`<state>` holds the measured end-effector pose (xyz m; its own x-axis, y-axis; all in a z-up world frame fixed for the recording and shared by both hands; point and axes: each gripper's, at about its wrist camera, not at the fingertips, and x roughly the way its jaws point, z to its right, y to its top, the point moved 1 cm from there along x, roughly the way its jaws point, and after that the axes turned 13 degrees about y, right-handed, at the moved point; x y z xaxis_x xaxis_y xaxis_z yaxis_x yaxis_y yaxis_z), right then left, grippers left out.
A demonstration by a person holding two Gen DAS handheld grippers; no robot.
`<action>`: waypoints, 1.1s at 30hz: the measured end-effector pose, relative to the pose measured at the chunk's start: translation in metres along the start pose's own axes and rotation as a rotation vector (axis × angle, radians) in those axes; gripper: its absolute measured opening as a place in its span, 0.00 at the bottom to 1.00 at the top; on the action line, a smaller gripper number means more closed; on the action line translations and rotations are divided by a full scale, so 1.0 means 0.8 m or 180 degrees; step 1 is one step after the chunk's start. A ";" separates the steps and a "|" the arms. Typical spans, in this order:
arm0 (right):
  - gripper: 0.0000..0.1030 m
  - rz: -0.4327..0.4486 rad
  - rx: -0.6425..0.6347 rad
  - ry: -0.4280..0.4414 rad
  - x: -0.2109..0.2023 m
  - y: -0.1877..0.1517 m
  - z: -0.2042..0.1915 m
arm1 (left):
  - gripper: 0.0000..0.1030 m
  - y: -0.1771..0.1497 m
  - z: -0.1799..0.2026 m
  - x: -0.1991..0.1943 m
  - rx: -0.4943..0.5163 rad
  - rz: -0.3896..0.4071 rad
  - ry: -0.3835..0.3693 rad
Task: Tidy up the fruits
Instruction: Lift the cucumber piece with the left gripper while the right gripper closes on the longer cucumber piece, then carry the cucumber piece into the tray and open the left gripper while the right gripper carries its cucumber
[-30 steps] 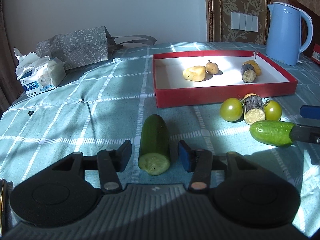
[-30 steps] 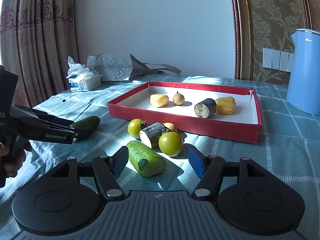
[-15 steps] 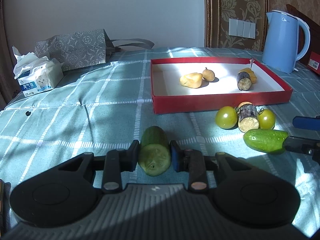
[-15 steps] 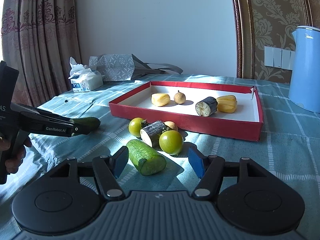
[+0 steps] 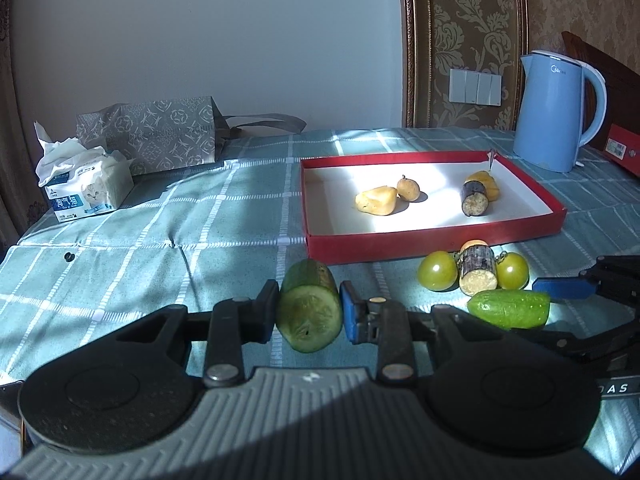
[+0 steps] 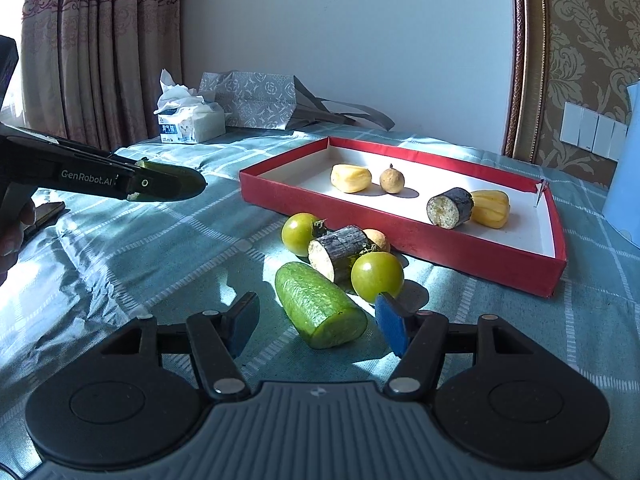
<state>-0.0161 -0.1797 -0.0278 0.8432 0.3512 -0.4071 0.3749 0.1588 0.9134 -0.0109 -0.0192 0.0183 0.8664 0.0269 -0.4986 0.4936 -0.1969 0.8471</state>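
My left gripper (image 5: 309,314) is shut on a cut cucumber half (image 5: 310,320) and holds it just above the checked cloth; from the right wrist it shows as the left gripper (image 6: 132,184) with the cucumber half (image 6: 180,186) sticking out. My right gripper (image 6: 318,322) straddles a second cucumber piece (image 6: 320,306) lying on the cloth. Its jaws are closing, with the pads still apart from the skin. Behind it lie two green tomatoes (image 6: 376,276), a dark cane stub (image 6: 336,252) and a small brown fruit. The red tray (image 5: 432,236) holds several fruit pieces.
A blue kettle (image 5: 552,112) stands at the back right beside a red box (image 5: 620,148). A tissue pack (image 5: 86,190) and a grey patterned bag (image 5: 152,134) sit at the back left. A hand (image 6: 12,232) holds the left tool near the curtain.
The left jaws closed on the cucumber half and raised it off the cloth. The right gripper rolled and shifted over the other cucumber piece, its jaws narrowing.
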 end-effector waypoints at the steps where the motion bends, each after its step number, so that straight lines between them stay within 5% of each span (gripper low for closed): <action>1: 0.56 -0.0036 -0.0014 0.0010 0.003 0.000 -0.001 | 0.28 0.001 0.000 0.000 0.0000 0.0001 -0.0003; 19: 0.33 -0.0157 -0.0111 -0.0062 0.016 0.001 -0.006 | 0.28 0.007 -0.001 -0.011 -0.0015 0.0056 -0.0023; 33: 0.33 0.0223 0.0164 0.0096 -0.019 0.000 0.012 | 0.28 0.023 0.016 -0.019 0.0036 0.0156 -0.0054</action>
<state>-0.0253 -0.1938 -0.0215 0.8563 0.3876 -0.3412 0.3352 0.0855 0.9383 -0.0159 -0.0358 0.0387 0.8881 0.0001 -0.4596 0.4495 -0.2086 0.8686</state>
